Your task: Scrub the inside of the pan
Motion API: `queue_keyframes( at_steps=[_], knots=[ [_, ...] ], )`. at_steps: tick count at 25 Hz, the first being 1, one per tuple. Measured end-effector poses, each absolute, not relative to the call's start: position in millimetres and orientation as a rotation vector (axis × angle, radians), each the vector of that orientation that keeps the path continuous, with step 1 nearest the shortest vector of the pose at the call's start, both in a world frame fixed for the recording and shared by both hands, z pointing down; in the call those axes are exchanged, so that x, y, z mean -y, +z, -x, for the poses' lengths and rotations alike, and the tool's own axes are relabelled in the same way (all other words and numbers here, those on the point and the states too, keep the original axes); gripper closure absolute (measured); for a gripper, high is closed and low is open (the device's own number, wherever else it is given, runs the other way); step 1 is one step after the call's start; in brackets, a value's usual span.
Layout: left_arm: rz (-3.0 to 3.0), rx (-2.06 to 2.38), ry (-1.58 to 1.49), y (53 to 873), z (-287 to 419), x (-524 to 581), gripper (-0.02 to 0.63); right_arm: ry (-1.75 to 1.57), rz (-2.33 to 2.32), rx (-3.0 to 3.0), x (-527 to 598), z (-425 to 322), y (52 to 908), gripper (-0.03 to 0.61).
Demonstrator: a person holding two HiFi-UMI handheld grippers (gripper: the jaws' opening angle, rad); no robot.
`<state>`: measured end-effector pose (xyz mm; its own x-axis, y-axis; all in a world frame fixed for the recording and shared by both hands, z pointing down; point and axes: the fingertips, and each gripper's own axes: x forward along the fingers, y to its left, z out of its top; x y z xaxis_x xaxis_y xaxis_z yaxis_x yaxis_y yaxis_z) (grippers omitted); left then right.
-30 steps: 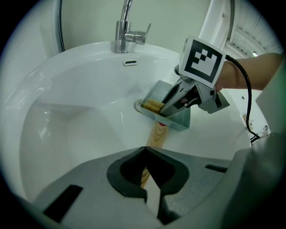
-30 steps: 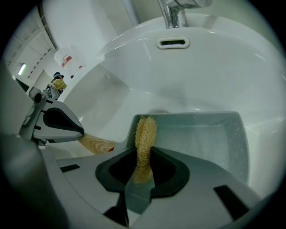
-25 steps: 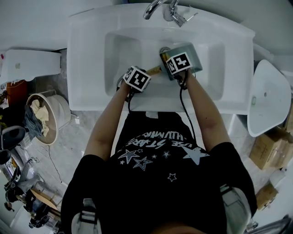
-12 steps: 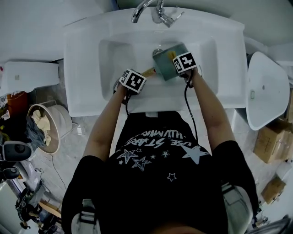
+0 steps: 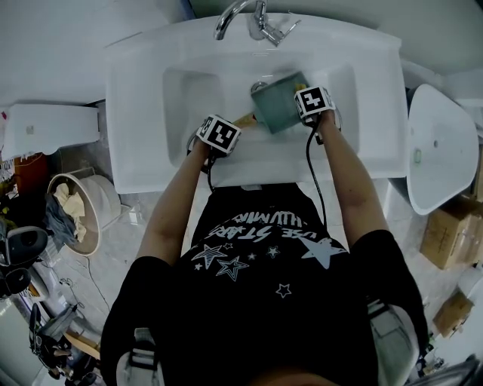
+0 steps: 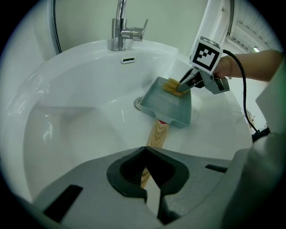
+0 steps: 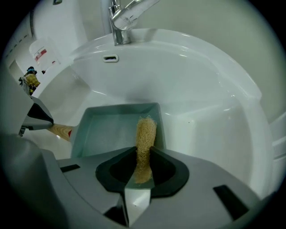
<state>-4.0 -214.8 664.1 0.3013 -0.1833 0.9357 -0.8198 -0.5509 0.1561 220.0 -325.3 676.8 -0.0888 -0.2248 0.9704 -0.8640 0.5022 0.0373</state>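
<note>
A square grey-green pan (image 5: 275, 109) lies tilted in the white sink (image 5: 189, 90), its wooden handle (image 6: 156, 133) pointing toward me. My left gripper (image 6: 145, 179) is shut on the handle's near end. My right gripper (image 7: 142, 172) is shut on a yellow fibrous sponge (image 7: 145, 136), whose tip rests on the pan's inside floor (image 7: 111, 129) near its right wall. In the left gripper view the sponge (image 6: 172, 86) sits at the pan's far right corner, under the right gripper (image 6: 190, 81). In the head view the left gripper (image 5: 235, 124) is left of the pan and the right gripper (image 5: 300, 98) above it.
A chrome faucet (image 5: 249, 19) stands at the back of the sink, with the drain (image 6: 138, 103) just left of the pan. A white bowl-shaped fixture (image 5: 438, 151) is to the right, a waste bin (image 5: 75, 211) on the floor at left.
My right gripper has slid with the sponge to the right across the pan. The left gripper keeps its hold on the handle; the head view has shifted slightly.
</note>
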Motion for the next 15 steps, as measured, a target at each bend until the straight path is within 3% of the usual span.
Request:
queue_keyframes(
  at_steps=[15],
  knots=[
    [-1.912, 0.916, 1.282, 662, 10, 216, 0.604, 0.674, -0.896, 1.602, 318, -207, 690, 0.489]
  ],
)
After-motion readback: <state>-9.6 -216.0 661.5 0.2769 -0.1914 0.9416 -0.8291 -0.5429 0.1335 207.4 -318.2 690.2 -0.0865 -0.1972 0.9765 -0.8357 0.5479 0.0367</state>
